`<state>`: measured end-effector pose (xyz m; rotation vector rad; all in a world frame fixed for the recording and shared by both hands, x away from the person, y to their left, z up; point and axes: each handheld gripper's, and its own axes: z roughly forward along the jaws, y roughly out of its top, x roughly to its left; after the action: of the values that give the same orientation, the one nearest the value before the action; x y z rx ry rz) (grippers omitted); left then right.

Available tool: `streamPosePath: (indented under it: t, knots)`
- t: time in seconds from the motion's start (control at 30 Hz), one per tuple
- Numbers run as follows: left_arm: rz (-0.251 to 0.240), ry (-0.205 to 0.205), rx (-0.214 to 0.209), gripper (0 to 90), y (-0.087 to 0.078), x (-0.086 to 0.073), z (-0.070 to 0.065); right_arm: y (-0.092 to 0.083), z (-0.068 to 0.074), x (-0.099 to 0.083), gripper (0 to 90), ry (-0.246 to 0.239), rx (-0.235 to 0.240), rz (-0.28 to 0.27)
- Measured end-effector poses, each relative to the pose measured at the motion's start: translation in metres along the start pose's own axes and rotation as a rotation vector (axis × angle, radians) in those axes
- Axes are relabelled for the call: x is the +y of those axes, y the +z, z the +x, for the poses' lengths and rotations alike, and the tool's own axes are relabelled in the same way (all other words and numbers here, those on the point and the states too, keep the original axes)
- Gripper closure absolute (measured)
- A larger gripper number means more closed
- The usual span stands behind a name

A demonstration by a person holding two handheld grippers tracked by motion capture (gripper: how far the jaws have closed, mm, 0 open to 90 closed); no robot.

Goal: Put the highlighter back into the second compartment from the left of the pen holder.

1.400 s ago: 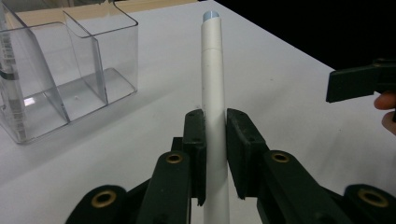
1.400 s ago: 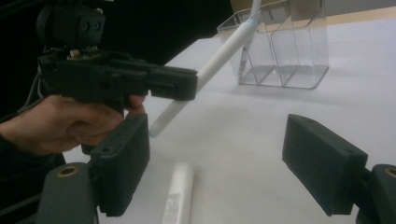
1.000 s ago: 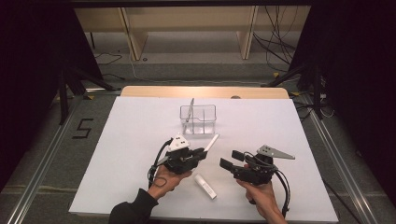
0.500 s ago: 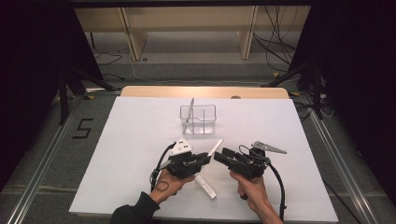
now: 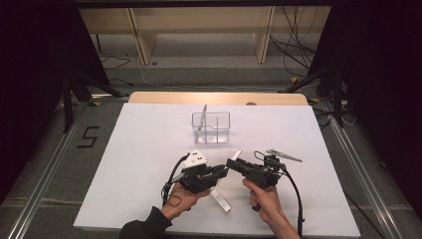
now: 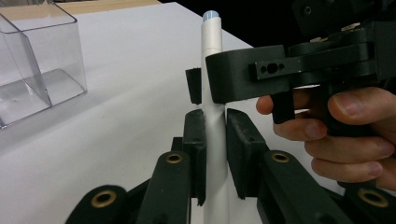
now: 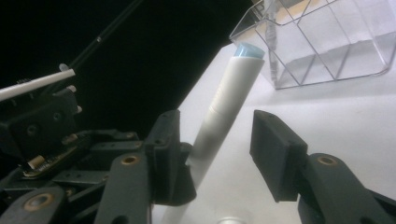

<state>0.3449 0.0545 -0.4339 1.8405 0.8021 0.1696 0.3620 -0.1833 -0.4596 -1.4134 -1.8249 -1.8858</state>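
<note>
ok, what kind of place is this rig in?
Looks like a lab recording bench, not a home: a white-topped table between black curtains, loose cables on the floor behind, and floor rails alongside.

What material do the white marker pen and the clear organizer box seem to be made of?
White marker pen: probably matte plastic, judging by its smooth, opaque barrel with a seam and light-blue end. Clear organizer box: likely glossy acrylic or similar hard plastic, since it is see-through with thin straight walls and bright edge reflections.

Counted: two grippers [image 5: 221, 172] [image 5: 234, 164], two white pens [image 5: 234, 155] [image 5: 219, 200], one clear box [image 5: 211, 127] upper centre.
</note>
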Motion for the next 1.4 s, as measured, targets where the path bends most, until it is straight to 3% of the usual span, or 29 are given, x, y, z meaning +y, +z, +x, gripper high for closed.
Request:
streamPosePath:
  t: [0.6, 0.9, 1.03, 1.13, 1.23, 1.4]
  knots:
    - [-0.009, 0.002, -0.007, 77.9, 0.000, 0.000, -0.002, 0.004, -0.003, -0.001, 70.5, 0.076, 0.048, -0.013]
    - [-0.019, 0.010, -0.012, 77.7, 0.000, -0.001, -0.002, 0.003, -0.001, -0.002, 77.3, 0.096, 0.068, -0.020]
    - [-0.023, 0.002, -0.028, 76.2, -0.001, -0.001, -0.002, 0.002, 0.001, -0.001, 78.5, 0.079, 0.079, -0.030]
    - [-0.017, 0.002, -0.056, 62.2, -0.002, 0.001, -0.001, 0.001, 0.004, 0.000, 78.6, 0.058, 0.078, -0.044]
    - [-0.006, 0.014, -0.061, 51.8, -0.004, 0.001, 0.000, -0.001, 0.008, 0.003, 78.6, 0.007, 0.058, -0.052]
    - [0.009, 0.054, -0.018, 43.0, -0.008, -0.004, 0.007, -0.003, 0.012, 0.007, 78.7, -0.045, 0.027, -0.062]
